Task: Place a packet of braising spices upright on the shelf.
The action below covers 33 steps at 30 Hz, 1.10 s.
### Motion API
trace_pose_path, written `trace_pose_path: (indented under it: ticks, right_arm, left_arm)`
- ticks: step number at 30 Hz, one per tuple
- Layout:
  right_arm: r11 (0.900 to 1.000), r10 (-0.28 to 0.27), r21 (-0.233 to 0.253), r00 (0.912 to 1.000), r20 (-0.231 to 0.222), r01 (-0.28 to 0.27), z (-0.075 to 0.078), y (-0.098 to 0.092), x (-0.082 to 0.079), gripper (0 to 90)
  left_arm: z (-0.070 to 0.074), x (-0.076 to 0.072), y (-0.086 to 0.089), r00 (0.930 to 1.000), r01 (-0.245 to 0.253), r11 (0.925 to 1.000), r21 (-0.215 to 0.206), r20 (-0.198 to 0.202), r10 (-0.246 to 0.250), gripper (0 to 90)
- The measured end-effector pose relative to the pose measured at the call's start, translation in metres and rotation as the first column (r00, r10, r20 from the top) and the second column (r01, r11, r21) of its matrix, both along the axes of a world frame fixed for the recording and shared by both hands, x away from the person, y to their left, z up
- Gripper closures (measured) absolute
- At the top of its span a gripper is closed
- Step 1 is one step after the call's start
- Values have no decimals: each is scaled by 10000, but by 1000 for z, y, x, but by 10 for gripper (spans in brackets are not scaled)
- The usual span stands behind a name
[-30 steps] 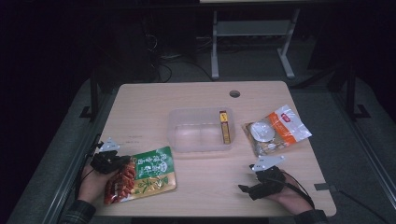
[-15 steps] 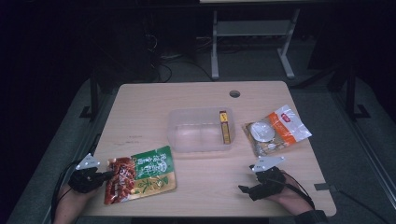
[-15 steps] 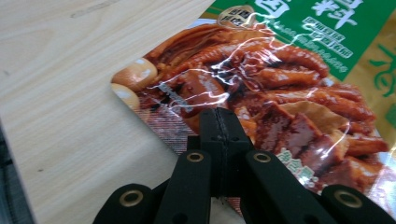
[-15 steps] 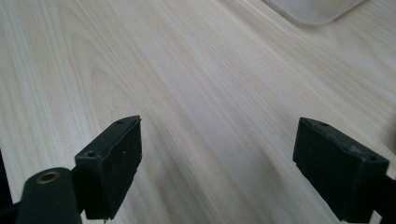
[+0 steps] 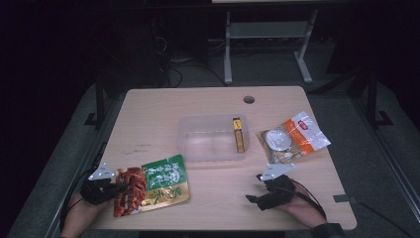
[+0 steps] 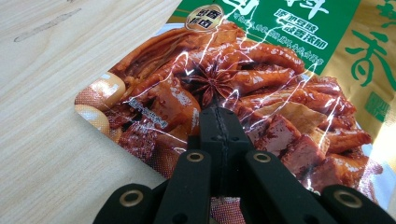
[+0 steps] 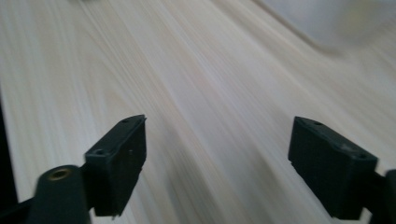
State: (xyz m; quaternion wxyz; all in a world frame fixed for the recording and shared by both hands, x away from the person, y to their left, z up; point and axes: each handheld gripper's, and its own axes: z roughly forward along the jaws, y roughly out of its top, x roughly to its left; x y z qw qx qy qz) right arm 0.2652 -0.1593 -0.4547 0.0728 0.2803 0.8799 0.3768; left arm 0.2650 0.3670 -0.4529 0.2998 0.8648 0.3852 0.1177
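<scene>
A green, gold and red food packet lies flat near the table's front left corner; its printed braised meat shows close up in the left gripper view. My left gripper comes in from the left with its tips over the packet's red end. Its jaws are pressed together, and I cannot tell whether any film is pinched between them. My right gripper sits low over bare wood at the front right. It is wide open with nothing between its fingers.
A clear plastic tub stands at mid-table with a slim yellow and red box along its right side. An orange and white packet with a round window lies to the right. A round hole is near the far edge.
My left gripper has drawn back left and toward the table's front edge, from the packet's upper left corner to its left end. The packet and right gripper have stayed put.
</scene>
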Motion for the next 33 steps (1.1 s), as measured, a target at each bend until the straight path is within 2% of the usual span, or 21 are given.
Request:
trace_pose_path:
  ticks: [4,5,6,10,13,14,16,17,18,19,20,22,26,28,29,31,33]
  right_arm:
    - [9975,662,277,9974,-281,-654,3,32,7,282]
    - [9975,662,277,9974,-281,-654,3,32,7,282]
    - [9963,727,491,9963,-454,-705,4,37,9,298]
    - [9847,1322,1256,9872,-896,-1204,4,60,21,331]
    - [9818,1525,1298,9828,-1043,-1386,3,83,29,405]
    - [9783,1693,1417,9771,-1286,-1509,2,98,35,429]
    - [9758,1797,1496,9746,-1336,-1594,1,106,39,447]
    - [9743,1917,1492,9694,-1535,-1690,-1,120,45,454]
    - [9743,1917,1492,9694,-1535,-1690,-1,120,45,454]
    - [9755,1910,1412,9678,-1638,-1686,-2,127,48,452]
    - [9743,1933,1509,9649,-1779,-1674,-5,139,54,444]
    - [9721,1994,1623,9614,-1899,-1696,-8,150,60,441]
    - [9703,2091,1655,9558,-2065,-1765,-11,163,66,444]
    - [9742,1907,1619,9567,-2200,-1569,-13,171,69,444]
    - [9719,1963,1737,9540,-2266,-1588,-14,173,70,445]
    - [9763,1841,1567,9534,-2392,-1492,-16,176,72,449]
    - [9737,1894,1717,9509,-2449,-1498,-17,177,72,457]
  left_arm:
    - [0,1,1,10000,84,9999,-74,-22,-84,900]
    - [0,1,1,9999,111,9999,-84,-41,-112,900]
    - [0,1,2,9999,98,9999,-133,-53,-98,900]
    - [-1,2,3,10000,56,9996,-283,-71,-58,900]
    - [-1,1,3,10000,37,9994,-342,-54,-39,900]
    - [-1,1,3,10000,51,9996,-286,-55,-52,900]
    - [-1,1,3,9999,78,9997,-235,-71,-80,900]
    - [-1,1,3,10000,73,9997,-234,-66,-75,900]
    - [-1,1,3,9999,80,9997,-231,-71,-82,900]
    - [-1,1,3,9999,87,9997,-221,-69,-89,900]
    - [-1,1,2,9999,92,9998,-197,-64,-93,900]
    - [-1,1,2,10000,82,9997,-209,-26,-82,900]
    - [-1,1,2,10000,83,9998,-157,-37,-84,900]
    - [-1,1,2,10000,73,9998,-189,-17,-73,900]
    - [-1,1,2,10000,73,9998,-189,-17,-73,900]
    - [-1,1,2,10000,68,9998,-200,-24,-68,900]
    - [-1,1,2,10000,66,9998,-201,-38,-67,900]
